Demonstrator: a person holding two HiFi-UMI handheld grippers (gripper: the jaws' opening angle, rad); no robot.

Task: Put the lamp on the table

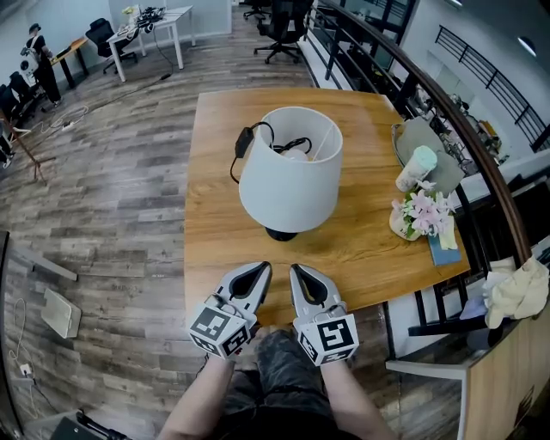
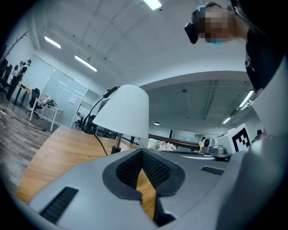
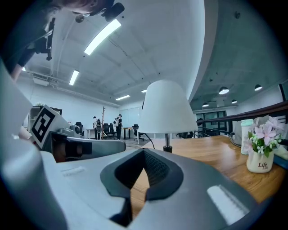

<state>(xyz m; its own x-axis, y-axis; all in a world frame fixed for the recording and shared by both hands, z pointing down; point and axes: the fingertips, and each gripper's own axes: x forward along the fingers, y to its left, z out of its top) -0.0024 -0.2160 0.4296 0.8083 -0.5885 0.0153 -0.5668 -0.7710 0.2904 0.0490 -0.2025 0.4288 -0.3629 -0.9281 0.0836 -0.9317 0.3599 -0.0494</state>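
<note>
A lamp with a white shade (image 1: 290,176) stands upright on its black base (image 1: 282,234) in the middle of the wooden table (image 1: 215,223). Its black cord (image 1: 245,142) is draped over the top of the shade. Both grippers rest side by side at the table's near edge, a short way in front of the lamp. My left gripper (image 1: 259,270) is shut and holds nothing. My right gripper (image 1: 297,271) is likewise shut and empty. The left gripper view looks past the closed left gripper (image 2: 142,151) to the lamp (image 2: 125,112). The right gripper view looks past the closed right gripper (image 3: 145,152) to the lamp (image 3: 166,108).
At the table's right side stand a pot of pink flowers (image 1: 421,215), a white and green bottle (image 1: 416,168), a grey dish (image 1: 434,142) and a blue book (image 1: 444,251). A dark railing (image 1: 447,112) runs along the right. Office chairs (image 1: 279,26) and desks (image 1: 150,26) stand farther back.
</note>
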